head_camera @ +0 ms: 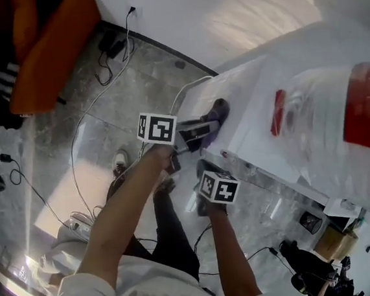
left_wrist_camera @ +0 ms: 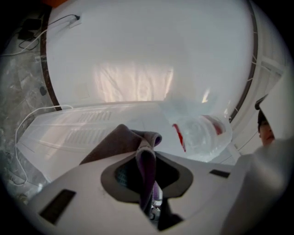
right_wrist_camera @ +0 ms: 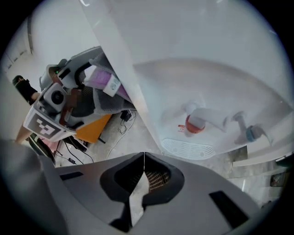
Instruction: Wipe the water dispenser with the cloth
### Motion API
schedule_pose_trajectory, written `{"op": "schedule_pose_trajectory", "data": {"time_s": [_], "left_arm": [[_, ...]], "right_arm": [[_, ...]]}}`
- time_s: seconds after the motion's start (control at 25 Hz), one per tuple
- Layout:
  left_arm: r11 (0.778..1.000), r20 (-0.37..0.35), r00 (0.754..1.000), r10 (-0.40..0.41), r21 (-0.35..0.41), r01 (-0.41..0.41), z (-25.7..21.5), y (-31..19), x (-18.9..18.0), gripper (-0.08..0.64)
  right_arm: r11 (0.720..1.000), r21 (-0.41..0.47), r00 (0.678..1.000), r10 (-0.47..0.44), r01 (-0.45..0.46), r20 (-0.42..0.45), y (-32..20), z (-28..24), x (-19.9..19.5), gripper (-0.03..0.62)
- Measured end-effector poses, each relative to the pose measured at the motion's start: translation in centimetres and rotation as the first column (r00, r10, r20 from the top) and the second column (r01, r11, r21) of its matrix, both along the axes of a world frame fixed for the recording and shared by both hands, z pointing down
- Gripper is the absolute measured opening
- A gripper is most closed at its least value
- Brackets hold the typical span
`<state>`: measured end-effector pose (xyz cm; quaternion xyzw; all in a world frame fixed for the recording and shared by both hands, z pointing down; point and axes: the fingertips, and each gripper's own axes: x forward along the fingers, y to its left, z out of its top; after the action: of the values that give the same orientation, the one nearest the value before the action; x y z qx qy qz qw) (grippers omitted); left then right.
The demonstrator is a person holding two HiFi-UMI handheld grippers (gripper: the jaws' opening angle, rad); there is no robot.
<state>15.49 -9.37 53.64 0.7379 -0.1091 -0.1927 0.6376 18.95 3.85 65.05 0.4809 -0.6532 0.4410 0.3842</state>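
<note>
Left gripper (left_wrist_camera: 148,186): jaws clamped on a folded purple-grey cloth (left_wrist_camera: 133,143). The cloth's long axis runs forward out of the jaws, and its free end lies against the slotted side panel of the white water dispenser (left_wrist_camera: 78,133). Right gripper (right_wrist_camera: 143,170): jaws together, nothing between them, facing the dispenser's red-collared tap (right_wrist_camera: 195,123). Both bare forearms extend forward, the left forearm (head_camera: 122,208) beside the right forearm (head_camera: 231,257).
</note>
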Motion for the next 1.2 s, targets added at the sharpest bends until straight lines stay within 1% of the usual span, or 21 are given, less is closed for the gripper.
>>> {"op": "schedule_pose_trajectory", "data": {"time_s": [0.08,0.16,0.24,0.28,0.32,0.4,0.52,0.56,0.64,0.76,0.84,0.92,0.96,1.04,1.12,1.2], "left_arm": [[0.999,0.035,0.999,0.016,0.046,-0.018,-2.0,-0.2,-0.2,0.063],[0.995,0.092,0.995,0.028,0.093,-0.036,-3.3,-0.8,-0.5,0.063],[0.993,0.126,0.992,0.018,0.117,-0.033,-3.7,-2.2,-0.4,0.063],[0.993,0.126,0.992,0.008,0.117,-0.023,-3.6,-3.3,-0.1,0.063],[0.994,0.115,0.993,-0.001,0.11,-0.012,-3.3,-4.5,0.2,0.063],[0.997,0.069,0.998,-0.008,0.082,0.003,-2.3,-6.6,0.8,0.063],[1.0,-0.043,0.999,-0.002,0.008,0.002,-0.6,-7.7,1.0,0.062],[1.0,-0.077,0.997,0.006,-0.01,-0.007,-0.1,-8.2,1.0,0.061],[0.999,-0.124,0.991,0.043,-0.027,-0.047,1.0,-9.2,1.2,0.063],[0.991,-0.144,0.984,0.106,-0.06,-0.116,3.6,-8.8,2.3,0.062],[0.99,-0.103,0.986,0.134,-0.031,-0.137,5.0,-9.6,2.7,0.062],[0.99,-0.05,0.989,0.139,0.01,-0.138,6.1,-11.9,2.9,0.061],[0.99,-0.037,0.99,0.137,0.018,-0.137,6.6,-13.0,2.8,0.061],[0.991,-0.015,0.991,0.134,0.012,-0.133,8.0,-14.4,2.6,0.061],[0.992,0.018,0.992,0.124,0.01,-0.124,9.6,-14.7,3.0,0.061],[0.995,0.031,0.995,0.097,0.012,-0.098,11.1,-15.3,3.4,0.063]], "right_arm": [[1.0,0.026,1.0,0.011,-0.012,0.014,-0.2,-0.9,0.0,0.015],[0.999,0.048,1.0,-0.001,0.0,0.026,-0.6,-1.4,-0.1,0.015],[0.998,0.061,1.0,-0.023,0.022,0.011,-1.2,-1.6,0.4,0.015],[0.998,0.065,1.0,-0.022,0.022,0.003,-1.6,-1.6,0.9,0.015],[0.998,0.069,1.0,-0.01,0.01,0.001,-2.1,-1.6,1.4,0.015],[0.997,0.072,0.999,0.035,-0.036,0.011,-2.4,-1.2,2.0,0.015],[0.992,0.074,0.995,0.096,-0.098,0.035,-1.2,-0.1,1.4,0.015],[0.991,0.077,0.993,0.111,-0.114,0.039,-1.2,0.7,0.9,0.015],[0.985,0.078,0.988,0.15,-0.152,0.037,-1.3,2.5,0.1,0.015],[0.968,0.07,0.97,0.241,-0.242,0.022,0.2,4.7,-0.3,0.015],[0.954,0.057,0.956,0.294,-0.294,0.018,-0.3,5.7,-0.7,0.015],[0.949,0.052,0.95,0.311,-0.311,0.011,-2.7,6.5,-1.2,0.015],[0.946,0.053,0.948,0.319,-0.319,0.013,-3.9,7.0,-1.5,0.015],[0.929,0.052,0.931,0.364,-0.366,0.033,-5.2,8.0,-2.4,0.015],[0.903,0.043,0.904,0.425,-0.427,0.056,-4.9,9.2,-3.0,0.015],[0.888,0.024,0.887,0.458,-0.46,0.065,-4.8,10.7,-3.2,0.015]]}}
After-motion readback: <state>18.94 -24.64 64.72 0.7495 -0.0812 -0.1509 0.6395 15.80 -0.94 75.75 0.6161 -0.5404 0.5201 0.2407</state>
